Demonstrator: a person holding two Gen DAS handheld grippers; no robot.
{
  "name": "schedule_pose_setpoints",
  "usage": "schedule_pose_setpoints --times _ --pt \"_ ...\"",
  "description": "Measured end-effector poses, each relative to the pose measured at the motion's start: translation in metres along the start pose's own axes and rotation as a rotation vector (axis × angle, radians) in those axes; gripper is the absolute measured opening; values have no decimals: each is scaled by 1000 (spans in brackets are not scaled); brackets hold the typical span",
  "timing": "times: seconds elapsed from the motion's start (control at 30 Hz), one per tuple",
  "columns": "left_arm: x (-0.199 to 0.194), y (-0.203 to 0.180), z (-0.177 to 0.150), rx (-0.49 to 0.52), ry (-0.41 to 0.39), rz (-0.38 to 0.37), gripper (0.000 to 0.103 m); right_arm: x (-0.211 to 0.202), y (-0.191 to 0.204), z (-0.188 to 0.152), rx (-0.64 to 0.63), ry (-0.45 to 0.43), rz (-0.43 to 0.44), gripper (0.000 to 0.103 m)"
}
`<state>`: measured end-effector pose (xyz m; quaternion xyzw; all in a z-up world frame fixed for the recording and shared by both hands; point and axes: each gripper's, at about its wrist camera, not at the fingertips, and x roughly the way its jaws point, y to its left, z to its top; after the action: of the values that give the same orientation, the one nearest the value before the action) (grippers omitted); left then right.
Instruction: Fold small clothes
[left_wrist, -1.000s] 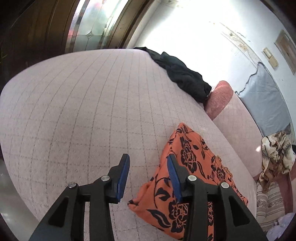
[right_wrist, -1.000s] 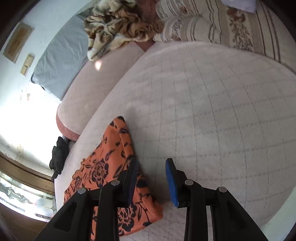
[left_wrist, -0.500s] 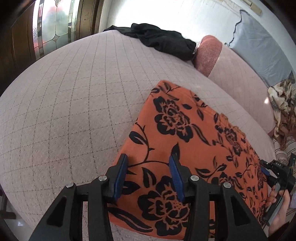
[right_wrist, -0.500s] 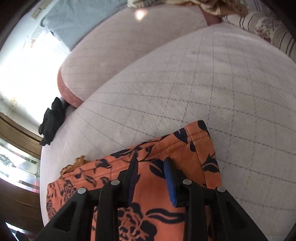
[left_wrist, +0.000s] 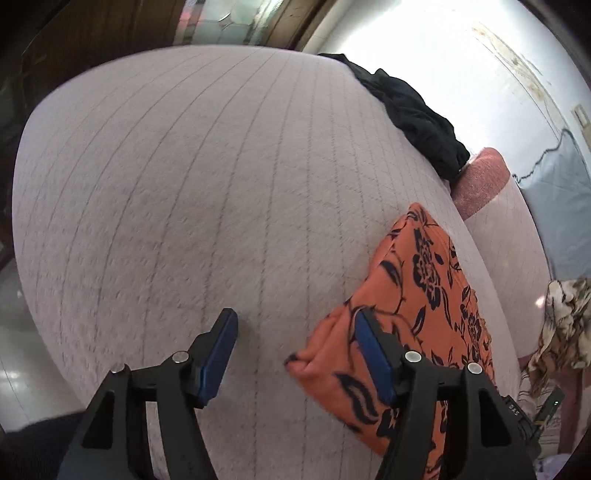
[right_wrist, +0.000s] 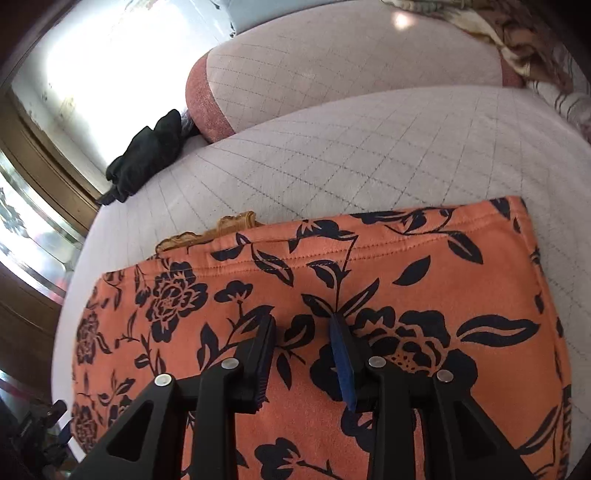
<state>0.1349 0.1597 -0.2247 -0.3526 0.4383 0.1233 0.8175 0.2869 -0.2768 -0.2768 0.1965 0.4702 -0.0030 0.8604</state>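
Orange cloth with a black flower print, the garment (right_wrist: 332, 288) lies spread flat on the quilted pale bed (left_wrist: 184, 203), directly under and ahead of the right tongs (right_wrist: 303, 328) and off to the right of the left tongs (left_wrist: 295, 332). It looks laid out this way so that a clean fold can be made across it: the stitched hem runs straight ahead of the right tongs, and the near corner beside the left tongs is bunched into a thick doubled edge, probably from a fold already started. The left tongs stand well apart and have just been opening; bare bed shows in most of the gap, with only the bunched corner reaching in near the right-hand pad (left_wrist: 373, 358), and nothing is gripped. That suits a release, or lining up on the corner for a fresh pinch. The right tongs are narrowly parted above the cloth, tilted down at it; the fabric seen in the gap appears flat rather than pinched up, though whether the tips rest on it is hard to judge from this close view. A black garment (left_wrist: 417, 114) lies well beyond both tongs at the far edge, out of the way.
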Motion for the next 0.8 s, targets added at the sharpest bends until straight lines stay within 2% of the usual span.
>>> schedule_pose_setpoints --times 0.03,0.07,0.13,0.27,0.37,0.47,0.53,0.57,0.63,0.67,0.73,0.8 --pt "-5 5 -5 -26 -4 -32 67 -4 7 0 -3 6 -15 34" --pt "-11 7 -11 -35 -4 -43 68 -9 13 -1 7 8 21 34" --pt "-16 5 -23 -14 9 -68 77 -21 28 -6 19 -5 128 34" --pt "-16 -4 -46 32 46 -102 80 -38 66 -31 -55 10 242 34" --pt "-10 -14 -42 31 60 -128 84 -35 95 -58 -127 77 318 34" --pt "2 -16 -32 -22 70 -160 87 -4 109 -84 -162 218 309 35" --pt "5 -19 -25 -31 37 -172 87 -4 103 -93 -155 153 337 33" --pt "8 -22 -23 -23 27 -171 86 -3 98 -94 -123 156 360 34" --pt "12 -27 -22 -9 2 -154 67 -1 90 -93 -62 167 400 33" --pt "15 -29 -23 0 -5 -156 36 0 88 -92 -50 175 409 32" --pt "25 -31 -26 4 30 -190 30 1 87 -89 -48 190 410 31" --pt "21 -35 -29 36 -5 -195 26 -1 87 -88 -48 206 407 31"
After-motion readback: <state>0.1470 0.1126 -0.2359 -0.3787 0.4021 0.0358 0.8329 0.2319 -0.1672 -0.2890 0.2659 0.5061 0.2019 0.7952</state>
